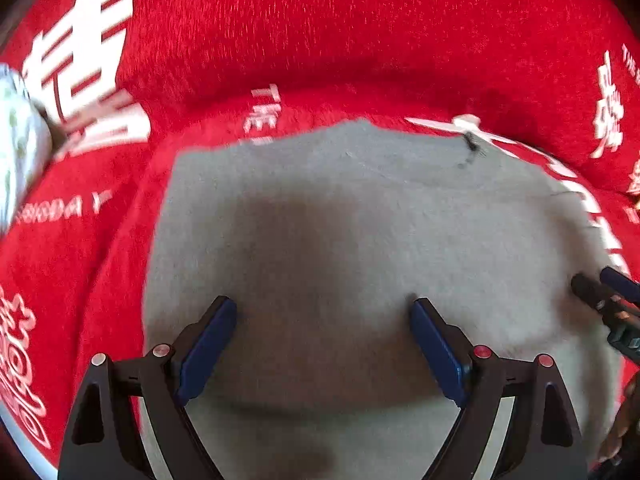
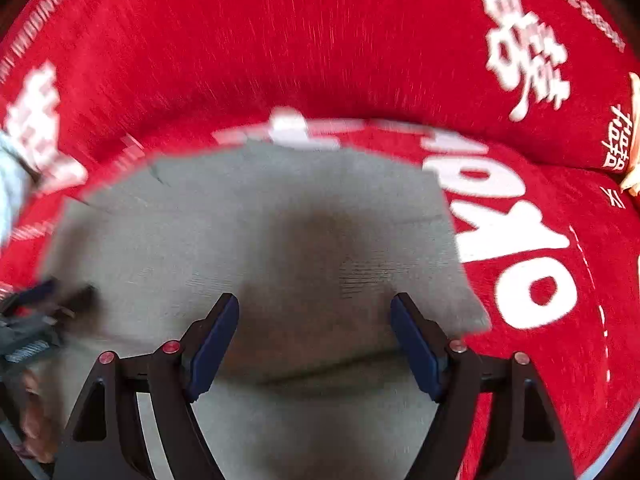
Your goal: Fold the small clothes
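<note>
Left wrist view shows the small grey knitted garment lying flat on the red plush cloth with white lettering, and the left gripper hangs over the garment's near half, blue-padded jaws spread wide with nothing between them. Just to that garment's right side the right gripper hovers likewise, wide apart and empty, its tips visible at the garment's right edge in the left view. I judge both sit low and parallel to take the near hem together for a fold.
</note>
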Available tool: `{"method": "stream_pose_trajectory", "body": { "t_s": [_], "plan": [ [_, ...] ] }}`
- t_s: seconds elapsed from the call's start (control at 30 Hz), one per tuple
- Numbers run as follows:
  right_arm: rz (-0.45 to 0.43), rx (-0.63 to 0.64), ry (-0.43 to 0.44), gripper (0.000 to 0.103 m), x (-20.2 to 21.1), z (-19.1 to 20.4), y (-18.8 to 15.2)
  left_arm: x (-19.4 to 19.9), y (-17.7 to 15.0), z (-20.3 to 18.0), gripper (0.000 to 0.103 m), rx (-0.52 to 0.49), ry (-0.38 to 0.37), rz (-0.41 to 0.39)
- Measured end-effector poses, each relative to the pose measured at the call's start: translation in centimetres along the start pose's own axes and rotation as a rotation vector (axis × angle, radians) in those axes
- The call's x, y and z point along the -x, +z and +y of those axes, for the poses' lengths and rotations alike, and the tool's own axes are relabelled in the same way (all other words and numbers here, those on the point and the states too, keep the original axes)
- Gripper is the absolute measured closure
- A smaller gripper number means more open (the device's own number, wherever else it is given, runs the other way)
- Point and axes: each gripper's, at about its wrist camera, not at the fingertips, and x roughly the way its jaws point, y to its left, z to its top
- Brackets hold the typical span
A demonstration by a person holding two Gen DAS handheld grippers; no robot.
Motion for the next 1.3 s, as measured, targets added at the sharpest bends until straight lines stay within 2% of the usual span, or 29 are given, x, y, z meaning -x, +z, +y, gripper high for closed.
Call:
{"method": "stream_pose_trajectory", "body": {
  "t_s": [0.07,0.1,0.2,0.3,0.4,0.57,0.67,0.73,0.8,0.93,1.3],
  "plan": [
    [-0.053,0.026,-0.023,0.007,-0.9,0.4,0.6,-0.9,0.8,0.2,0.004,-0.001,0.007,0.009],
    [-0.051,0.03,-0.029,0.001,-1.7,0.5,0.9,-1.2,1.1,0.4,0.002,0.005,0.001,0.011],
    [-0.044,0.002,-0.01,0.0,-2.3,-0.2,2.0,-1.7,1.8,0.4,0.001,-0.006,-0.005,0.017],
    [-0.023,-0.002,-0.028,0.0,-1.4,-0.1,2.3,-0.8,1.7,0.2,0.001,-0.016,0.005,0.027],
    [-0.104,-0.017,0.028,0.0,1.7,0.6,0.5,1.0,0.6,0.2,0.001,-0.014,-0.003,-0.007],
    [-0.147,0.042,0.035,0.0,4.2,2.5,-3.6,3.2,-2.5,-0.7,0.001,-0.04,0.01,-0.04],
    [-0.13,0.076,0.017,0.0,3.8,3.6,-5.7,3.5,-4.3,-1.0,0.001,-0.04,0.017,-0.04],
    [-0.094,0.079,0.012,0.0,2.9,3.9,-6.9,3.2,-5.4,-1.1,0.001,-0.039,0.013,-0.012],
    [-0.139,0.068,0.008,0.0,3.1,3.9,-8.1,3.2,-6.4,-1.2,0.001,-0.046,0.023,-0.02],
    [-0.133,0.068,0.028,0.0,3.7,3.8,-9.0,4.1,-8.0,-1.0,0.001,-0.039,0.016,-0.036],
    [-0.223,0.096,0.028,0.0,6.4,3.8,-14.5,6.4,-12.3,-0.3,0.001,-0.037,0.012,-0.081]
  ]
}}
